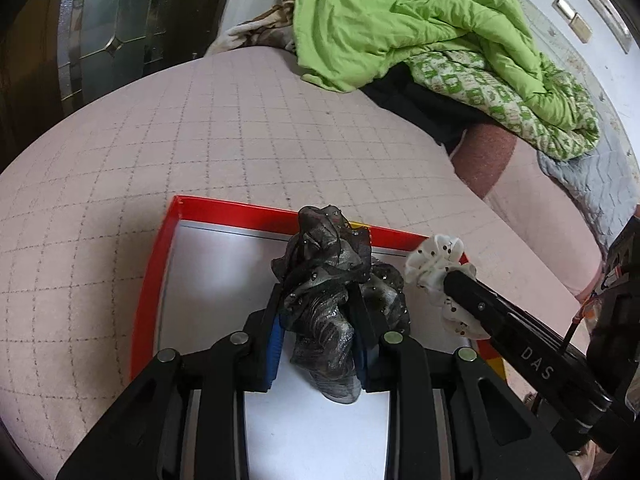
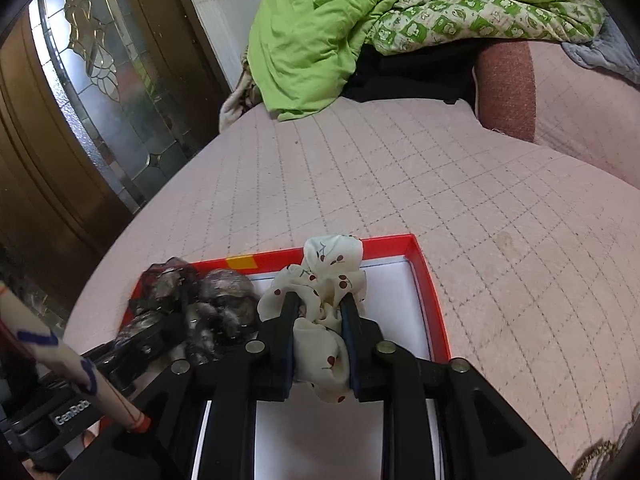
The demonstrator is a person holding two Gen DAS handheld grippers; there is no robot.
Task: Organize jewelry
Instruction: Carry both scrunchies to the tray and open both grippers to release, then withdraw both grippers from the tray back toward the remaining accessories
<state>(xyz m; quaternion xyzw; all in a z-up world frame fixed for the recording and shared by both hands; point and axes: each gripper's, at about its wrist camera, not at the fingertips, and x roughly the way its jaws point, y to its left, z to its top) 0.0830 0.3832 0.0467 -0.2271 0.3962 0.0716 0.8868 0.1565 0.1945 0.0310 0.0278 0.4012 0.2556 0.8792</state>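
red tray [image 1: 154,276], grey scrunchie [image 1: 324,280] and cherry-print scrunchie [image 2: 324,280] held above it

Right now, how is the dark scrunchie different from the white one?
The dark sheer scrunchie is smoky grey-black with tiny sparkly dots; the white cherry-print scrunchie is cream with little red cherries. The dark one is pinched by the left gripper, the white one by the right gripper. The dark one looks gauzy, the white one opaque. Both are ruffled and held over the red-rimmed box.
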